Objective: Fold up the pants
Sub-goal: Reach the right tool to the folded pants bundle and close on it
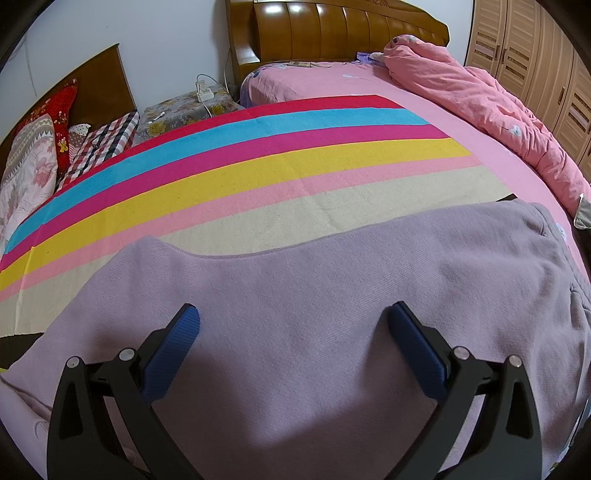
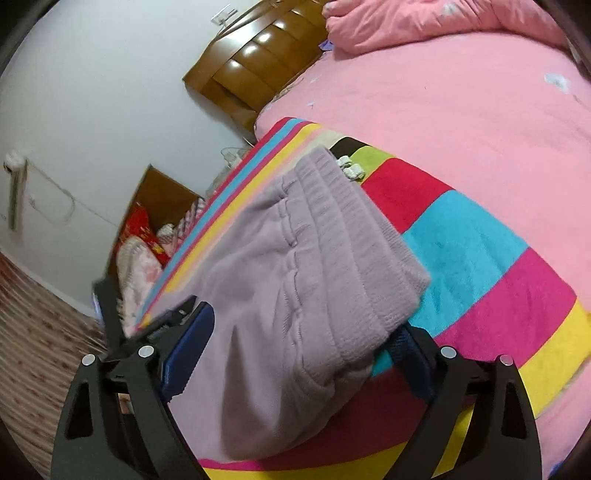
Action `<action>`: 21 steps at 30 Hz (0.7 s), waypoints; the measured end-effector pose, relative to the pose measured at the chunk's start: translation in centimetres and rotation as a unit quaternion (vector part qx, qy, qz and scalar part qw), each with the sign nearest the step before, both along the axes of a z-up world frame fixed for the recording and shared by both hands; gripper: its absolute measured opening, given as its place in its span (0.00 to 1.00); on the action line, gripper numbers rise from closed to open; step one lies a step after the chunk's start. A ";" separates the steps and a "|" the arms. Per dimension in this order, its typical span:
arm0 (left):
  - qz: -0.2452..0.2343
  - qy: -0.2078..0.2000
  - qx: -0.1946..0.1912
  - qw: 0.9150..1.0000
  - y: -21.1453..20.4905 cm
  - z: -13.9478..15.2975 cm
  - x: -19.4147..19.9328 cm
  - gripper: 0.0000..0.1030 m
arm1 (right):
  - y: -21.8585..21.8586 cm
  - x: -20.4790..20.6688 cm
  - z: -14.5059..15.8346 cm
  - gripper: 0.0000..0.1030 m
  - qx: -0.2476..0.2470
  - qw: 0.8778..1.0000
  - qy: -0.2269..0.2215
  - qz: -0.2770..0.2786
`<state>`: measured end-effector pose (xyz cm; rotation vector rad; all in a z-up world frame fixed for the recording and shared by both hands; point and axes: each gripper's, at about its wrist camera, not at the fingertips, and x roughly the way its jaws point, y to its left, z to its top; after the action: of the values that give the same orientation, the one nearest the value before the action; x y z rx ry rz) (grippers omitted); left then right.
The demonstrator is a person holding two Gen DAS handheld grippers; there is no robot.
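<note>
I am holding my left gripper (image 1: 293, 317) above the lilac pants (image 1: 314, 295), with its jaws spread wide and nothing between the blue pads (image 1: 173, 354). The pants are lying on the striped blanket (image 1: 258, 155), which is covering the pink bed (image 1: 369, 92). My right gripper (image 2: 303, 332) is also standing wide apart, and the waistband end of the pants (image 2: 332, 236) is lying between its fingers (image 2: 188, 350); the pads are not pinching the cloth. A pink quilt (image 1: 480, 103) is lying bunched behind, near the wooden headboard (image 1: 332, 33).
</note>
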<state>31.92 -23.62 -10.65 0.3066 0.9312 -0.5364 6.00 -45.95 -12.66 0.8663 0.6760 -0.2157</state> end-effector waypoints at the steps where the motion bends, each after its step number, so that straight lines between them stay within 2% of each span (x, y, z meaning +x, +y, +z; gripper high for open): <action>1: 0.000 0.000 0.000 1.000 0.2 0.0 -0.1 0.99 | 0.3 0.4 0.2 0.88 -0.011 1.000 0.012 0.002; 3: 0.000 0.000 0.000 1.000 0.0 0.0 0.0 0.99 | -0.4 0.2 0.2 0.89 0.012 1.000 0.006 -0.013; 4: 0.000 0.000 0.000 1.000 0.1 0.0 0.0 0.99 | -0.9 0.0 -0.1 0.89 0.039 0.999 -0.008 -0.026; 6: 0.001 -0.001 0.002 1.000 0.2 0.0 -0.1 0.99 | -1.6 -0.3 -0.3 0.84 0.056 0.997 -0.018 -0.049; 8: 0.001 0.006 0.004 1.000 -0.3 0.3 0.6 0.99 | -1.8 -0.4 -0.4 0.65 0.047 0.997 -0.005 -0.061; 9: 0.004 0.016 0.005 1.000 -0.4 0.5 0.6 0.98 | -2.0 -0.7 -0.8 0.49 0.044 0.997 -0.001 -0.066; 10: 0.010 0.028 -0.012 0.999 0.2 1.4 0.6 0.98 | -2.2 -1.1 -1.0 0.45 0.050 0.997 -0.008 -0.066; 11: 0.019 0.027 -0.049 0.998 1.4 2.9 0.5 0.98 | -2.4 -1.4 -1.2 0.40 0.055 0.996 -0.013 -0.067; 13: 0.048 0.005 -0.111 0.993 4.8 6.3 -0.1 0.98 | -2.2 -1.6 -1.3 0.39 0.042 0.997 -0.013 -0.065; 15: 0.085 -0.024 -0.131 0.987 8.5 8.7 -0.6 0.98 | -1.8 -1.5 -1.2 0.39 0.031 0.997 -0.014 -0.073; 17: 0.140 -0.060 -0.119 0.981 12.9 9.9 -1.3 0.98 | -1.6 -1.5 -1.2 0.38 0.022 0.997 -0.017 -0.078; 18: 0.169 -0.076 -0.102 0.977 15.5 10.0 -1.9 0.98 | -1.4 -1.6 -1.1 0.38 0.014 0.997 -0.019 -0.077; 21: 0.224 -0.091 -0.048 0.969 19.9 9.2 -2.9 0.98 | -1.3 -1.6 -1.2 0.38 0.001 0.997 -0.022 -0.074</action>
<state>29.06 -3.68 -1.48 0.0503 0.7627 -0.1317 4.41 -47.21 -13.84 0.9205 0.5706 -0.3276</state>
